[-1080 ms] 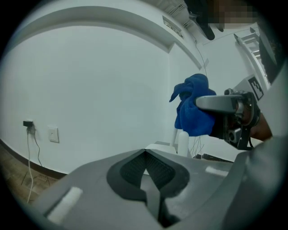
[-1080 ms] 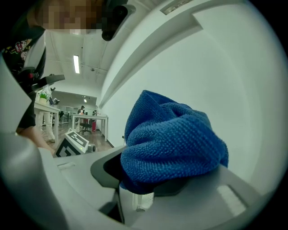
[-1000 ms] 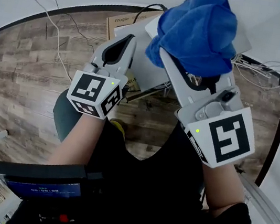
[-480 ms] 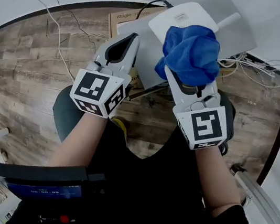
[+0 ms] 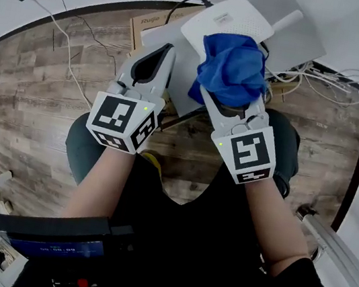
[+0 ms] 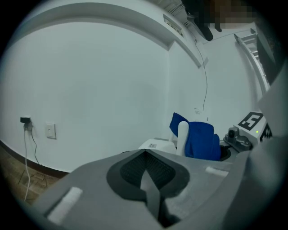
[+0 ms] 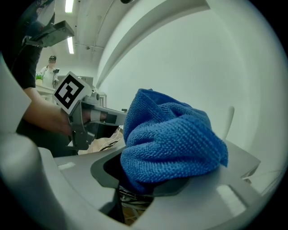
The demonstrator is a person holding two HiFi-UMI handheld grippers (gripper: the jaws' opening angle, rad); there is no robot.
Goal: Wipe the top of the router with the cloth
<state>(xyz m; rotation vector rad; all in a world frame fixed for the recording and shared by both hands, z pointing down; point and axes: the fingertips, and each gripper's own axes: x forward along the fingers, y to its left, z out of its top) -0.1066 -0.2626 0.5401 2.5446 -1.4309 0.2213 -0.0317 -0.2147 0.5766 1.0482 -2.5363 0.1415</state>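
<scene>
The white router (image 5: 229,19) lies flat on a grey surface (image 5: 307,38), its antenna (image 5: 286,19) pointing to the far right. My right gripper (image 5: 232,95) is shut on a bunched blue cloth (image 5: 233,68), which covers the router's near edge; whether they touch I cannot tell. In the right gripper view the cloth (image 7: 173,139) bulges out between the jaws. To the router's left, my left gripper (image 5: 161,53) is held up, shut and with nothing in it. The left gripper view shows the cloth (image 6: 201,140) beside the router (image 6: 156,145).
A cardboard box (image 5: 150,23) lies on the wood floor behind the left gripper. Loose white cables (image 5: 337,78) run along the right side, and another cable (image 5: 63,24) crosses the floor at far left. A white wall stands close behind the router.
My right gripper has gone down and away from the camera with the cloth, from high above the router to its near edge. The left gripper has barely moved.
</scene>
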